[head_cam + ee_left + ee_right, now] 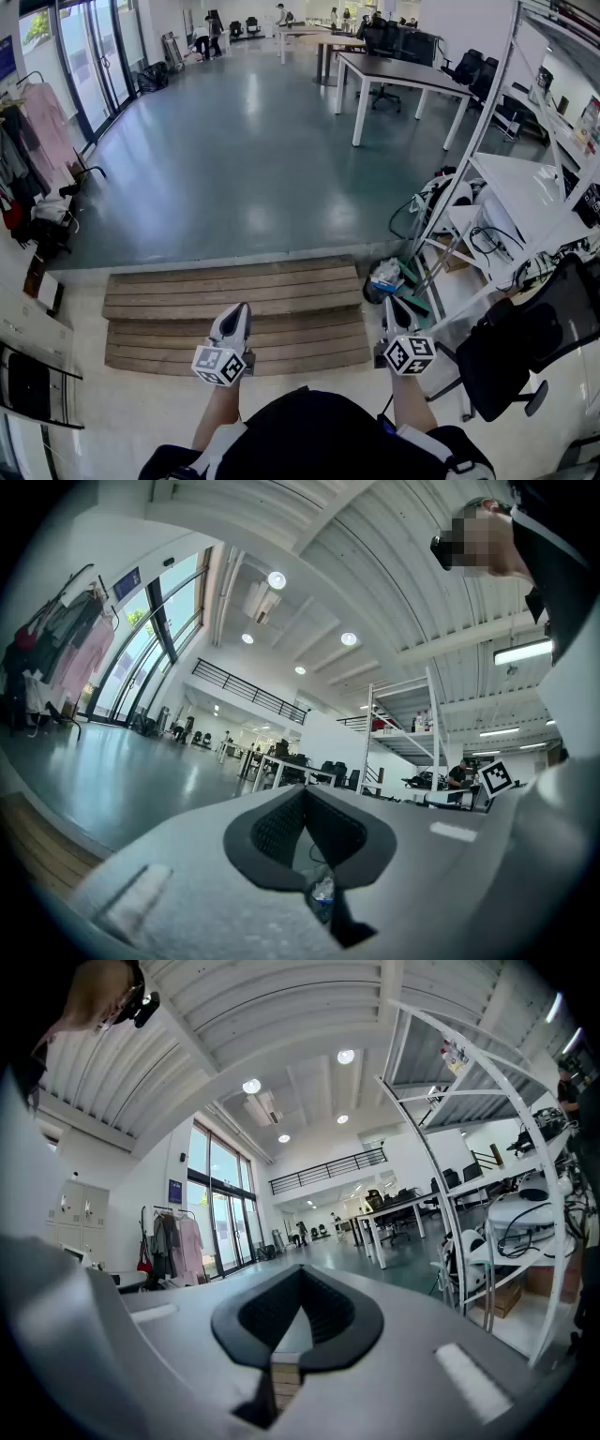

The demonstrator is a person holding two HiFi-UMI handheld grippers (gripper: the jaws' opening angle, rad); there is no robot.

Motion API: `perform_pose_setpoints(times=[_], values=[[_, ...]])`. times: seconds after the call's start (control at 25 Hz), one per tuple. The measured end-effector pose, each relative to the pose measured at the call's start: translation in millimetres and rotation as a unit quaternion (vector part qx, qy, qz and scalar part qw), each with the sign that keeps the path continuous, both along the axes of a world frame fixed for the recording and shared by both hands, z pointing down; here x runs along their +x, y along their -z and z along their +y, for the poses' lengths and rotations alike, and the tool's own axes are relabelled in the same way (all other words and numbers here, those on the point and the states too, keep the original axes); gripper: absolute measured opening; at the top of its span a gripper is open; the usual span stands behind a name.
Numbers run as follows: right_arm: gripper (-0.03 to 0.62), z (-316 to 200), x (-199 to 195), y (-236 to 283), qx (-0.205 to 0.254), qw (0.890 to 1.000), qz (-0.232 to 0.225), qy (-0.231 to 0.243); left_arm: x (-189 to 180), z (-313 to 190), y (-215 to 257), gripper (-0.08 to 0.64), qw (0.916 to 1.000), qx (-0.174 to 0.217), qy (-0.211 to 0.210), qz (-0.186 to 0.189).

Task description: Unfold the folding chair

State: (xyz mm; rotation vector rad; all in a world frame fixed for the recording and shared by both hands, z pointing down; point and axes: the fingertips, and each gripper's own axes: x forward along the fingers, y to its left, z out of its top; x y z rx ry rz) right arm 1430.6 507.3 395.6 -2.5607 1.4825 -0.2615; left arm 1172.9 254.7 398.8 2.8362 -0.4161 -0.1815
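The blue sign (175,1192) by the glass doors is too small to read. The left gripper (238,314) and right gripper (396,314), at lower centre, have jaws pressed together, pinching nothing. What looks like the folded chair (30,384) lies at the lower left edge, well apart from the left gripper.

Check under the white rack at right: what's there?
Black cables and a white rounded device show. The rack's shelf covers whatever lies farther back.
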Motion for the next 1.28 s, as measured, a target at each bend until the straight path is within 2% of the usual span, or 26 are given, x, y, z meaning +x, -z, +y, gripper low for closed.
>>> perform_pose_setpoints(times=[0.64,0.88,1.04,1.28], values=[[0.005,6.3,-0.4,-2.8,0.003,1.0,-0.002,0.001,-1.2,5.8,-1.1,-0.002,1.0,-0.002,-0.001,-0.002],[0.005,-2.1,-9.1,5.9,-0.04,0.996,0.076,0.034,0.6,9.4,-0.2,-0.002,0.9999,-0.001,0.011,-0.002],[0.005,4.0,1.9,5.7,-0.024,0.997,0.068,0.031,3.1,14.7,-2.5,-0.003,0.9997,0.007,0.022,-0.007],[0.005,19.6,20.6,-3.2,-0.028,0.997,0.06,0.05,7.2,29.3,-4.4,-0.003,0.9985,0.003,0.054,-0.004]])
